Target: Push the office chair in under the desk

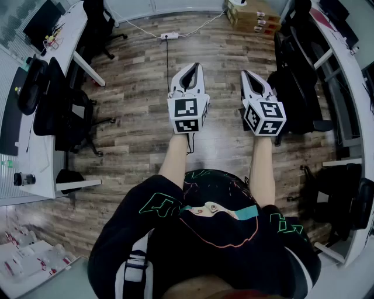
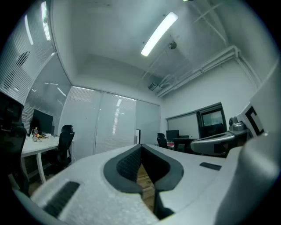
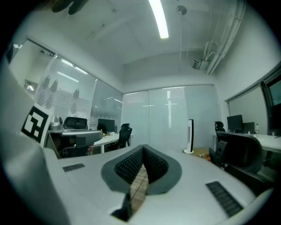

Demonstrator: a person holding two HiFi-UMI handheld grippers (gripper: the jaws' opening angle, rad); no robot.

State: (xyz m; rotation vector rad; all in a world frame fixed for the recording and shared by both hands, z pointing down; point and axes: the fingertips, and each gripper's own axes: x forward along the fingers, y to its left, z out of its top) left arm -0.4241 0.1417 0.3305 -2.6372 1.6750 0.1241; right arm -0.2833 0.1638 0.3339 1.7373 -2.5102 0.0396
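Wood floor (image 1: 134, 76) bears cardboard boxes (image 1: 252, 14), contents hidden, near office chair (image 1: 295, 82).

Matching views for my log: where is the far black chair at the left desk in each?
Head view: chair, top left.
Left gripper view: chair, left of middle.
Right gripper view: chair, just left of centre.
Shared landmark: the monitor on the desk beside it.

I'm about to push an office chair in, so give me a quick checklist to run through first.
1. Left gripper shut, empty: ok.
2. Right gripper shut, empty: ok.
3. Touching a chair: not ok, both hang over bare wooden floor.
4. Which to push, left office chair or right office chair: cannot tell.
5. Path clear: not ok, power strip and cable lie ahead.
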